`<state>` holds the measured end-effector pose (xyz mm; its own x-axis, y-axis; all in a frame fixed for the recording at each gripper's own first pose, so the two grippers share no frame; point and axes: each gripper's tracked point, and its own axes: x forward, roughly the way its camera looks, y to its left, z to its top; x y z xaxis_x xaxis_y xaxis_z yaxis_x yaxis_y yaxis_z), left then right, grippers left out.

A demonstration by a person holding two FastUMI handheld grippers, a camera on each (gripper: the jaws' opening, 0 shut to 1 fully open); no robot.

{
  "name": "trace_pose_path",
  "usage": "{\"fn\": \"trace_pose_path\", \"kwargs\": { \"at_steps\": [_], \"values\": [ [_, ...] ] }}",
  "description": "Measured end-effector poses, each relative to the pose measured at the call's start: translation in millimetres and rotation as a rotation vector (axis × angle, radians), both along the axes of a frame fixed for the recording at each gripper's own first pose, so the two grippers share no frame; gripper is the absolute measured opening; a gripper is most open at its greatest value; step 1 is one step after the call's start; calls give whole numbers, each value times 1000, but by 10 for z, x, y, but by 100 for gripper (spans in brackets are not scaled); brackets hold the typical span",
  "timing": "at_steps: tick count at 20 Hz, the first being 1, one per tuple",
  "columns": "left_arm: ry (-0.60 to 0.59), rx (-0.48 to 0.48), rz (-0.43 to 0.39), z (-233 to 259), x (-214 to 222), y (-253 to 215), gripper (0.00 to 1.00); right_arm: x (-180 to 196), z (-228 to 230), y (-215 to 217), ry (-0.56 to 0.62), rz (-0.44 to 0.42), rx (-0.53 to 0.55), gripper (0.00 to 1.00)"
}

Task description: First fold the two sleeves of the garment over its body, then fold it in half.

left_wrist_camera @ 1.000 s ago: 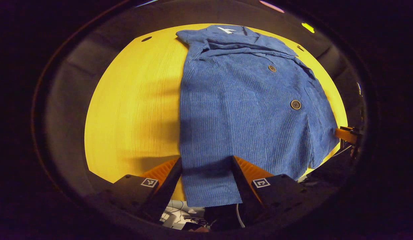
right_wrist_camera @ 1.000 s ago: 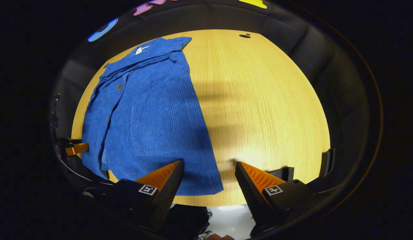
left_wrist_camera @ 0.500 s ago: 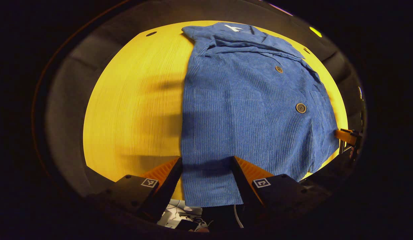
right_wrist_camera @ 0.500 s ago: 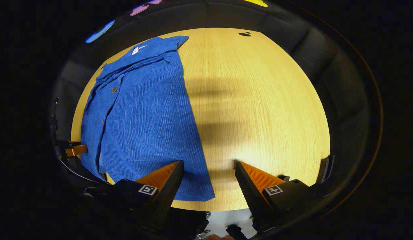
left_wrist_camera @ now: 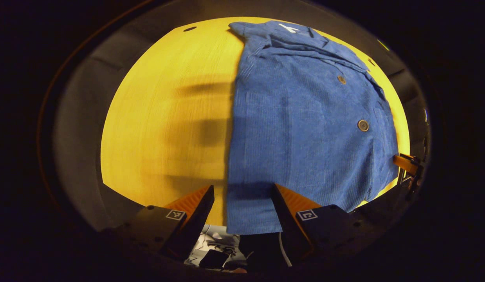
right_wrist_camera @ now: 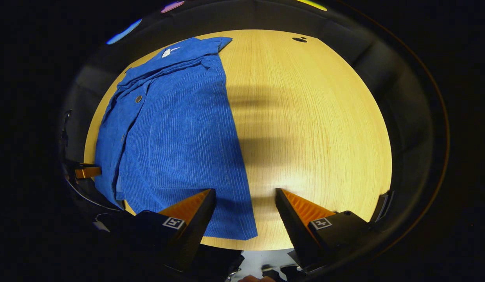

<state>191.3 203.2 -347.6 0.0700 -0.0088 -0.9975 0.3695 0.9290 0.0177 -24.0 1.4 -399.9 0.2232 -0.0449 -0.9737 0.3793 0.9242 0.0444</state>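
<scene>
Blue corduroy garment [left_wrist_camera: 301, 129] lies flat on the round wooden worktop [left_wrist_camera: 164, 129], collar at the far edge, hem at the near edge. Sleeves are not spread out to the sides; the body reads as a long narrow shape with straight side edges. Two buttons [left_wrist_camera: 363, 125] show along the placket, and a small white tag [left_wrist_camera: 286, 27] sits inside the collar.

Left gripper view: left gripper [left_wrist_camera: 242, 196] hovers over the near hem, fingers apart, nothing between them but the cloth below. The garment's left side edge runs up between the two fingers; the hem hangs slightly past the worktop's near edge. Whether the fingers touch the cloth cannot be told. The other gripper's finger shows at the far right, just beside the garment's right edge.

Right gripper view: right gripper [right_wrist_camera: 245, 199] is also spread wide and holds nothing. The garment [right_wrist_camera: 175, 145] fills the left half of the worktop [right_wrist_camera: 312, 129]; its near right corner lies between the fingers, closer to the left-hand finger. Bare wood lies under the right-hand finger. The left gripper's finger shows at the far left edge, beside the cloth.

Shadows of the grippers fall across the bare wood.
</scene>
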Motion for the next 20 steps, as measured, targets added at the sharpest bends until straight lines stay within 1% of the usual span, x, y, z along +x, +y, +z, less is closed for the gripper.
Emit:
{"fn": "trace_pose_path", "kwargs": {
  "at_steps": [1,4,8,10,14,16,17,19,20],
  "values": [
    [-1,-23,11,26,16,-35,86,7,2,5,6,3,-1,100],
    [28,-28,23,9,17,-46,85,3,-9,17,21,24,-13,100],
    [52,-25,1,11,7,-73,84,-1,2,65,35,29,6,100],
    [101,-74,12,54,-85,-190,84,-14,-3,94,40,35,12,100],
    [88,-44,-48,29,-105,-220,84,1,6,152,39,41,26,99],
    [86,-47,-61,32,-109,-258,84,-6,-13,119,50,48,5,97],
    [81,-41,-68,18,-95,-262,83,-6,-8,113,55,53,-4,95],
    [64,-14,-80,8,-68,-230,76,-12,-23,166,66,59,0,85],
    [60,-13,-84,2,-71,-232,61,14,-25,199,69,57,12,69]
  ]
}}
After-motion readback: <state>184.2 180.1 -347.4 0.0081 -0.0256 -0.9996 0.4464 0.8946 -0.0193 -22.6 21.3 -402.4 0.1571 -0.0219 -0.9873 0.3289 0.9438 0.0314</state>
